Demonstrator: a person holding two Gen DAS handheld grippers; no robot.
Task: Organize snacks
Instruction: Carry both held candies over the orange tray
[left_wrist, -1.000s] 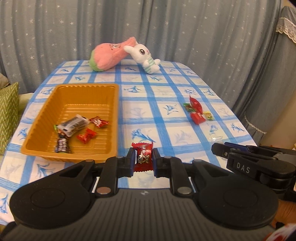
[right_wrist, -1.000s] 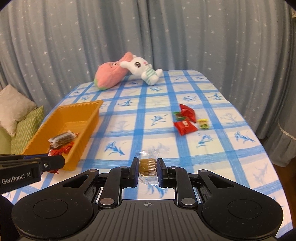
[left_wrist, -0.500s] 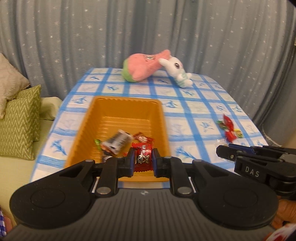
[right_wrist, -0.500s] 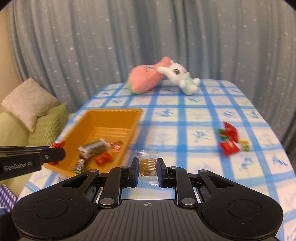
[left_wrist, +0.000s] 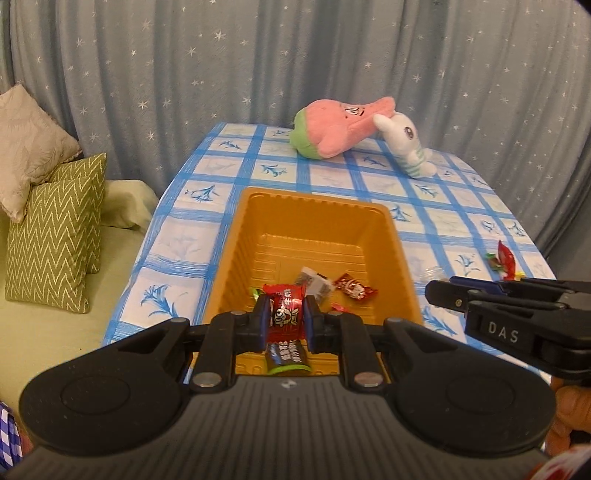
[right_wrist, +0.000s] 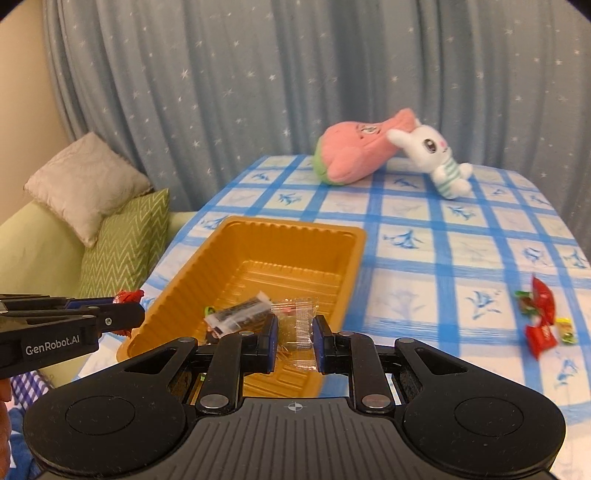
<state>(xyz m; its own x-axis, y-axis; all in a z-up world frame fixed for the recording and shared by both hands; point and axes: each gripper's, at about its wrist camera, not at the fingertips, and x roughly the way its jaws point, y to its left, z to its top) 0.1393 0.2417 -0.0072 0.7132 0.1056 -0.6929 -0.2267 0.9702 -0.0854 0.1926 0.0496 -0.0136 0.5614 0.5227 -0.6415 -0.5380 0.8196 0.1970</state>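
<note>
My left gripper is shut on a red wrapped candy and holds it above the near end of the orange tray. Several wrapped snacks lie in the tray, among them a red one and a dark bar. My right gripper is shut on a clear-wrapped biscuit and holds it over the tray's near right corner. Loose red and green candies lie on the blue-checked tablecloth to the right.
A pink plush and a white rabbit plush lie at the table's far end. A sofa with a green zigzag cushion and a beige pillow stands left of the table. A starred grey curtain hangs behind.
Both grippers have swung left with their snacks, from over the bare tablecloth to over the tray. The tray now sits straight ahead of both.
</note>
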